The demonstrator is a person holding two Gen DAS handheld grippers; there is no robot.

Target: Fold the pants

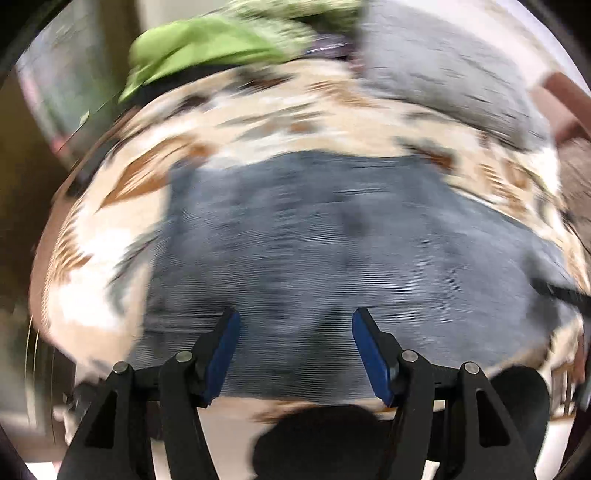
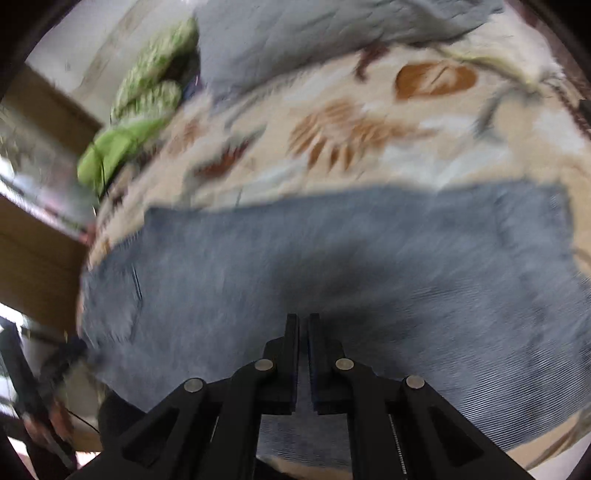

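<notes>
Grey-blue pants [image 1: 314, 240] lie spread flat on a bed with a leaf-patterned cream cover [image 1: 258, 122], and both views are smeared by motion. My left gripper [image 1: 295, 314] hovers over the near part of the pants, its blue-padded fingers [image 1: 225, 350] wide apart with nothing between them. In the right wrist view the same pants [image 2: 332, 258] fill the lower half. My right gripper [image 2: 303, 315] is shut above them, over its dark shadow, and I see no cloth pinched in it.
A green cloth [image 1: 203, 48] and a grey pillow or blanket [image 1: 443, 74] lie at the far side of the bed. They also show in the right wrist view: green cloth [image 2: 110, 151], grey bedding [image 2: 295, 29]. Brown furniture [image 2: 33, 258] stands to the left.
</notes>
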